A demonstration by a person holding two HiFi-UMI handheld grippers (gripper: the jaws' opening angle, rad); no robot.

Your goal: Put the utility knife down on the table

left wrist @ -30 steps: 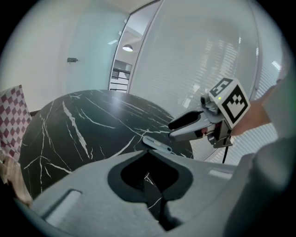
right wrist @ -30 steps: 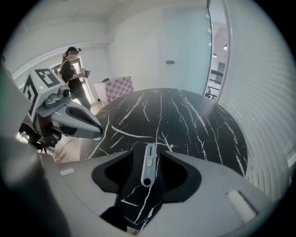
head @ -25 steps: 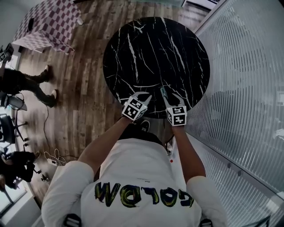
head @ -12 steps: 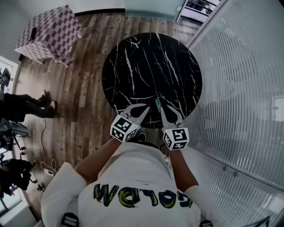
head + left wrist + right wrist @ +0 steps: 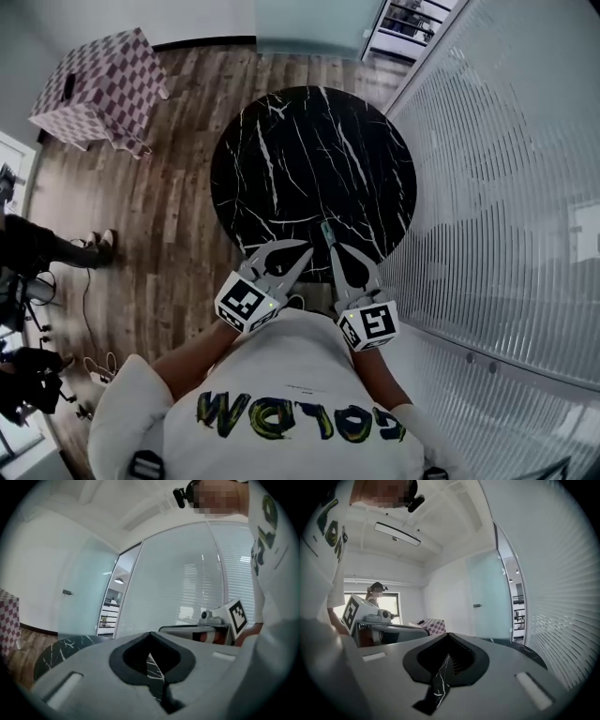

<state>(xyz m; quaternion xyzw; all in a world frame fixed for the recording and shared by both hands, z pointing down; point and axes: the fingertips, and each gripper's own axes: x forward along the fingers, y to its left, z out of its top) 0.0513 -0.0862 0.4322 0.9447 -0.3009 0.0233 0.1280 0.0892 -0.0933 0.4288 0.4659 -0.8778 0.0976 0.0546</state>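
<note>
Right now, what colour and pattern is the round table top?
The table top is black with thin white veins, like marble; the head view shows it best.

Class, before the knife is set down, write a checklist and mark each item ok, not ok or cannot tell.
1. The right gripper shut on the utility knife: ok.
2. Knife over the table, not the floor: ok.
3. Table bare ahead of the knife: ok.
4. The left gripper shut, empty, apart from the knife: ok.
5. Its blade retracted: cannot tell.

Head view steeply down, gripper views level, all sharing table [image 5: 309, 159]
</note>
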